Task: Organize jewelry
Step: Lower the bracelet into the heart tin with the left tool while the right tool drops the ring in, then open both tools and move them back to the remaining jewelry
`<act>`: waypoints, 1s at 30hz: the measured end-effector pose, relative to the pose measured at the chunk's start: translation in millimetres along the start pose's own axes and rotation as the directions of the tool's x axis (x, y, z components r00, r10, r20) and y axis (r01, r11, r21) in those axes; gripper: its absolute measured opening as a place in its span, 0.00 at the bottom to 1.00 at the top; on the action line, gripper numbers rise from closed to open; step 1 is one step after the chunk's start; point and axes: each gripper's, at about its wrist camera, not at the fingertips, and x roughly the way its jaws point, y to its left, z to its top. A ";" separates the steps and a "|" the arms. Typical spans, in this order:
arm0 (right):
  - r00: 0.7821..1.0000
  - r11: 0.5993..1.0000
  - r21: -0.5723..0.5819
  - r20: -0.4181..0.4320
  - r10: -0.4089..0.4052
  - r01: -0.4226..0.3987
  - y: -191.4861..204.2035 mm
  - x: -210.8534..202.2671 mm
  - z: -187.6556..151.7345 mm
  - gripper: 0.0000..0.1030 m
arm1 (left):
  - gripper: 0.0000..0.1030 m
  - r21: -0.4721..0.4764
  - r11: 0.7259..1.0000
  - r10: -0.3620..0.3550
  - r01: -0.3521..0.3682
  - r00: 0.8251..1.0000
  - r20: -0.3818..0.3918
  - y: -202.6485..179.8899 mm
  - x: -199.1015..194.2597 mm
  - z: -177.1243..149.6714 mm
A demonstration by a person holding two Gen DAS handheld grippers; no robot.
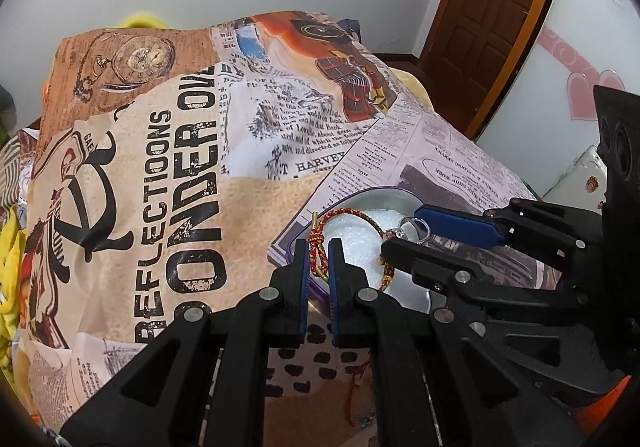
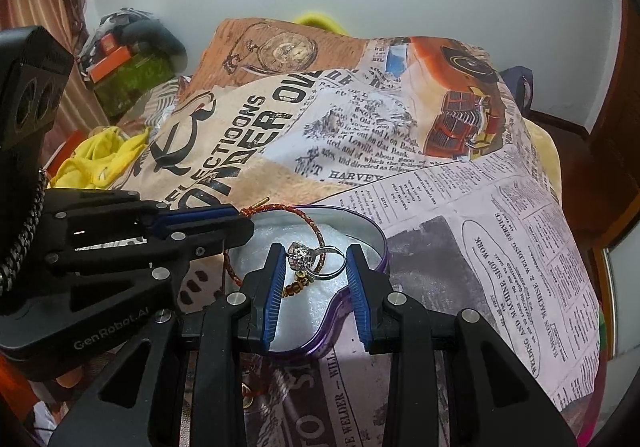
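Below, your left gripper (image 1: 319, 255) is clenched on a red-and-gold braided cord bracelet (image 1: 352, 215); your right gripper (image 2: 314, 267) pinches a silver ring (image 2: 316, 259). Both hang over a heart-shaped tin (image 2: 360, 225) with white lining, its near rim hidden behind the fingers. It sits on a newspaper-print bedcover (image 2: 500, 239); a wooden door (image 1: 492, 7) stands beyond.
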 end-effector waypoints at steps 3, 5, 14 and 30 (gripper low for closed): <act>1.000 1.000 -0.001 -0.002 0.002 -0.002 1.1 0.0 -0.2 0.28 | 0.07 0.003 1.000 0.000 0.000 1.000 -0.002 0.4 -2.3 -1.2; 1.000 1.000 -0.003 -0.005 0.003 -0.003 1.2 0.1 0.2 0.28 | 0.07 0.005 1.000 -0.002 0.002 1.000 -0.004 0.3 -4.3 -1.6; 1.000 1.000 -0.011 -0.021 -0.003 0.003 4.6 -6.8 -0.1 0.31 | 0.09 0.010 1.000 0.001 -0.001 1.000 0.008 -0.2 -18.1 0.5; 0.998 0.999 -0.012 0.044 -0.042 0.043 15.4 -51.6 -1.0 0.34 | 0.24 0.026 0.999 0.039 -0.041 0.996 0.080 -10.3 -74.0 -10.7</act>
